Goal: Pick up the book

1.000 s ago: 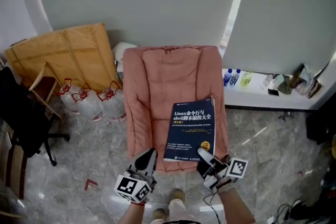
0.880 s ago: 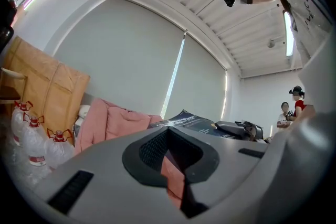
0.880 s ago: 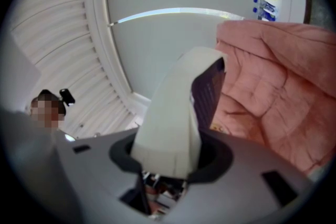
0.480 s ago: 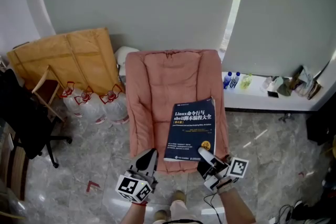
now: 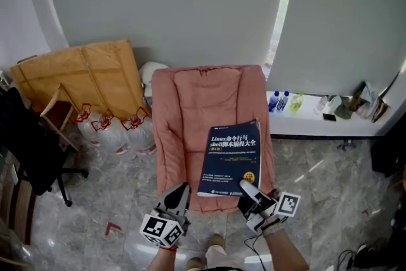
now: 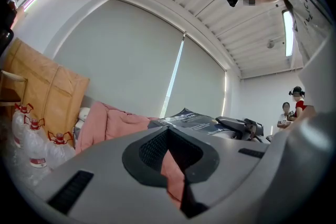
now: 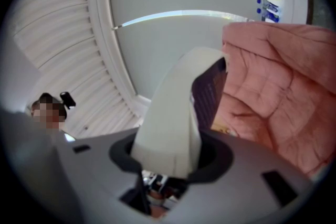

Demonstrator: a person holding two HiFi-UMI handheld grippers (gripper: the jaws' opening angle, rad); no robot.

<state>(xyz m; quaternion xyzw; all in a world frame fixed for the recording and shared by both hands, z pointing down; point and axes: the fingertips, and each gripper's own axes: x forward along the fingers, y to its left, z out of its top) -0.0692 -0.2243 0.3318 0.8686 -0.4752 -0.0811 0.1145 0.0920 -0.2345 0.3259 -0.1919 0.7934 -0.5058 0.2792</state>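
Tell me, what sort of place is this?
Probably a corner of an office or lab break area. A pink padded lounge chair stands on a polished stone floor. Big water jugs sit beside flattened cardboard, and there is a black office chair at the left.

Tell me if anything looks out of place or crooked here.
Only the book: it sits slightly askew on the pink cushion, with its near right corner clamped in the right gripper. Nothing looks spilled or damaged.

Book (image 5: 231, 155) over cushion's (image 5: 190, 105) right side, jugs (image 5: 114, 131) further left.
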